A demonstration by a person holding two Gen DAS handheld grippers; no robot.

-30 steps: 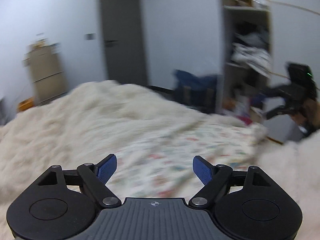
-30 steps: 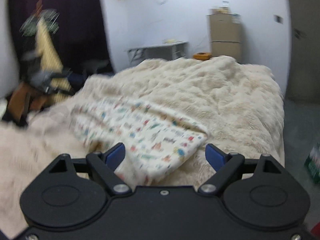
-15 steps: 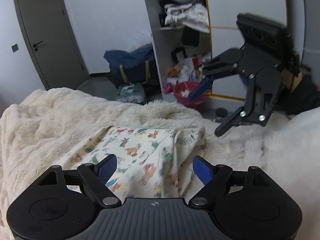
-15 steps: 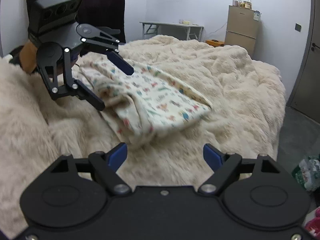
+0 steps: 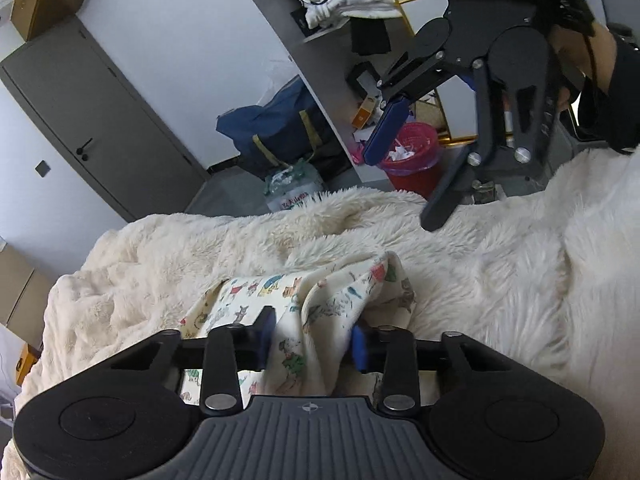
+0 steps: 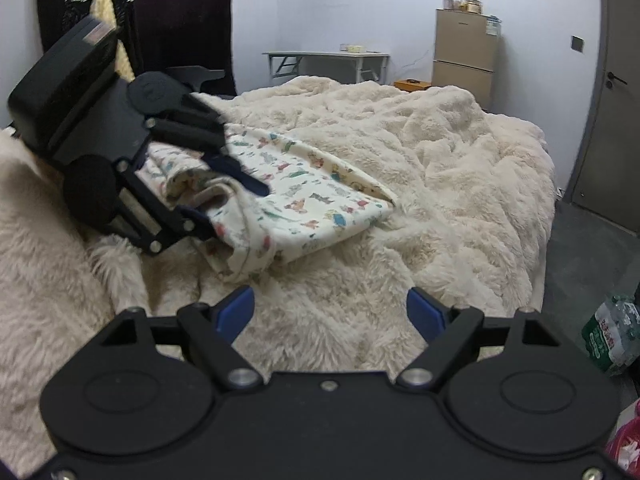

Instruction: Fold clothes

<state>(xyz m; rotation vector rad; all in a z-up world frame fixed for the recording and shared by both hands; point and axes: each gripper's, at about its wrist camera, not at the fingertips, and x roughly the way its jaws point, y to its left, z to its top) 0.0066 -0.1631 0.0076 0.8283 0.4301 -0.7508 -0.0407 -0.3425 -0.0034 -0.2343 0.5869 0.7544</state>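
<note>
Left wrist view: the left gripper (image 5: 314, 340) has its jaws closing on a bunched fold of the cloth (image 5: 320, 308), a cream piece w/ small animal prints. The fabric sits between the blue pads (image 5: 359, 344) and rises in a ridge just ahead of them, w/ more of it spilling under the jaws toward the camera. The cloth lies on a shaggy cream blanket (image 5: 500, 272) that covers the bed. Ahead and to the right of the jaws, above the blanket, hangs the right gripper (image 5: 412, 168), jaws spread wide, nothing between them, held by a hand (image 5: 576, 60) in a dark sleeve. Beyond the bed: a grey door (image 5: 92, 120), a blue bag (image 5: 276, 128), a red bin (image 5: 412, 156) and shelves w/ piled laundry.

Right wrist view: the right gripper (image 6: 330, 310) shows its jaws spread, only blanket (image 6: 460, 184) between and ahead of them; they touch no cloth. The cloth (image 6: 304, 200) lies ahead and slightly left of the jaws, a folded slab w/ one corner pointing right. At its left end the left gripper (image 6: 228, 196) comes in from the left, one finger on top of the bunched edge and one below, fabric gathered between. Far behind: a tabletop (image 6: 324, 55) by the wall, a tan cabinet (image 6: 466, 56), a door (image 6: 616, 92) at right, hangers at top left.
</note>
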